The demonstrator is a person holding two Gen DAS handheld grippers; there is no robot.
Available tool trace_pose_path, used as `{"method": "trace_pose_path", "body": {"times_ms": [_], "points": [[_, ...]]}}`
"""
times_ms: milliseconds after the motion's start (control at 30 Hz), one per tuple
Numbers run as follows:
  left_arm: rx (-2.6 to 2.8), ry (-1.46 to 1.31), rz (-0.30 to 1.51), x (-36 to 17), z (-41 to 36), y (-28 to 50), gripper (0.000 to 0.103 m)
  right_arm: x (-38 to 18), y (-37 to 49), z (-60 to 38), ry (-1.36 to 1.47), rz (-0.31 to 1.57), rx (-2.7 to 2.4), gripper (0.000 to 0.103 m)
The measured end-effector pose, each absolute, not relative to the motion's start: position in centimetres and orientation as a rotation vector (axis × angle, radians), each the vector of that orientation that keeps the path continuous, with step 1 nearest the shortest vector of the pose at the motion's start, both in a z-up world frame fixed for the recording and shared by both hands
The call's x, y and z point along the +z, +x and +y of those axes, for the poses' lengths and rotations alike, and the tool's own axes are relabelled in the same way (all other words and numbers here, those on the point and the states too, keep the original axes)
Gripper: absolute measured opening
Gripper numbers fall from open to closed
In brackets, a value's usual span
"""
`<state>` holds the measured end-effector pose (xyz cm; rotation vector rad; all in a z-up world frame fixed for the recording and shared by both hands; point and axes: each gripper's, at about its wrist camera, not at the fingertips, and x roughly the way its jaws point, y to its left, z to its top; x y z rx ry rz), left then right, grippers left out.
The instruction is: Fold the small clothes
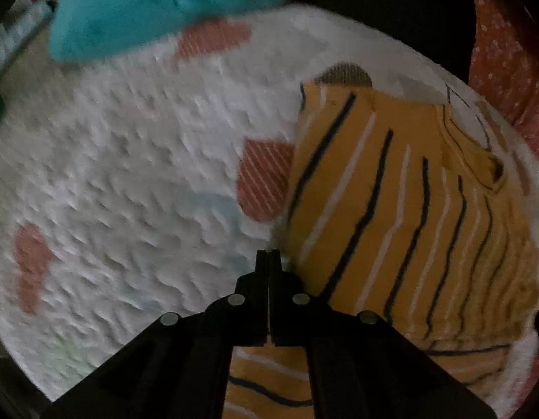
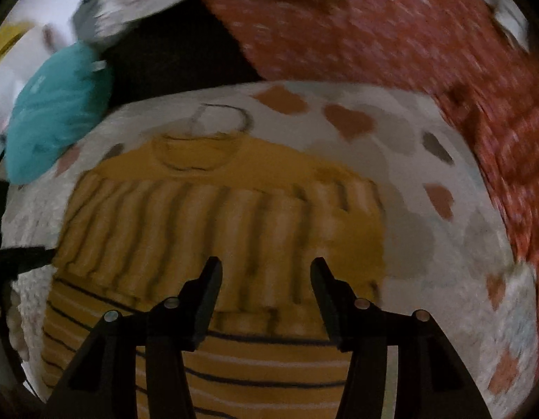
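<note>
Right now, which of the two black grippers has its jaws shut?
The left gripper: its two black fingers meet with no gap beside the mustard-yellow striped shirt. The right gripper stands open above that shirt, nothing between its fingers.

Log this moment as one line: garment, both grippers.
shirt: mustard striped, part-folded on white blanket | left gripper: shut, empty, at shirt edge | right gripper: open over shirt
</note>
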<state>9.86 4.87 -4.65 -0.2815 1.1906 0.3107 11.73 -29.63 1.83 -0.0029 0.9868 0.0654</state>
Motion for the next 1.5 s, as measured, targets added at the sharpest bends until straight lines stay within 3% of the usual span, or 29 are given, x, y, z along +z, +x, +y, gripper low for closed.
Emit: {"method": "trace_pose_path", "body": {"times_ms": [133, 333, 367, 433, 467, 500, 633, 667, 767, 1000, 1167, 1233, 1300, 1333, 1500], "points": [[0.443, -0.212, 1.148, -3.7, 6.0, 9.3, 0.0, 1.5, 11.0, -34.2, 0.081, 1.01, -0.01, 0.057], [0.327, -0.487, 1.109, -3.4, 9.9, 8.1, 0.001, 0.8, 9.6, -38.3, 0.158, 1.03, -0.062, 0.057], [0.301, -0.51, 1.104, -3.4, 10.0, 8.3, 0.007, 0.6, 9.4, -38.6, 0.166, 1.033, -0.063, 0.057], [0.237, -0.564, 1.095, -3.7, 9.7, 8.6, 0.033, 0.1, 9.1, -38.7, 0.174, 1.043, -0.057, 0.057], [0.227, -0.567, 1.094, -4.0, 8.1, 9.6, 0.052, -0.2, 8.9, -38.7, 0.177, 1.047, -0.055, 0.058], [0.213, -0.557, 1.094, -4.0, 7.4, 9.9, 0.059, -0.6, 8.8, -38.6, 0.178, 1.053, -0.052, 0.058], [0.134, -0.426, 1.136, -4.8, 3.4, 11.2, 0.057, -1.7, 8.8, -38.2, 0.183, 1.078, -0.033, 0.058], [0.118, -0.395, 1.149, -5.1, 2.9, 11.6, 0.031, -2.0, 8.7, -38.2, 0.188, 1.083, -0.032, 0.058], [0.164, -0.275, 1.14, -4.8, 1.5, 11.9, 0.016, -2.3, 8.5, -38.3, 0.195, 1.089, -0.033, 0.058], [0.312, -0.324, 1.138, -4.7, 5.3, 10.7, 0.003, -2.6, 8.3, -39.5, 0.209, 1.082, -0.055, 0.058], [0.303, -0.378, 1.149, -5.3, 7.2, 10.0, 0.007, -3.4, 7.9, -40.3, 0.266, 1.103, -0.054, 0.058], [0.269, -0.404, 1.132, -5.1, 7.5, 9.2, 0.016, -3.3, 7.3, -40.1, 0.27, 1.105, -0.038, 0.058], [0.248, -0.432, 1.116, -5.0, 7.9, 7.5, 0.042, -3.1, 6.6, -40.0, 0.275, 1.103, -0.013, 0.058], [0.235, -0.459, 1.114, -5.0, 8.2, 6.2, 0.046, -2.8, 6.1, -40.0, 0.276, 1.098, 0.002, 0.058], [0.191, -0.595, 1.174, -6.6, 9.3, -0.6, 0.048, -2.5, 2.3, -40.2, 0.331, 1.105, 0.071, 0.061]]}}
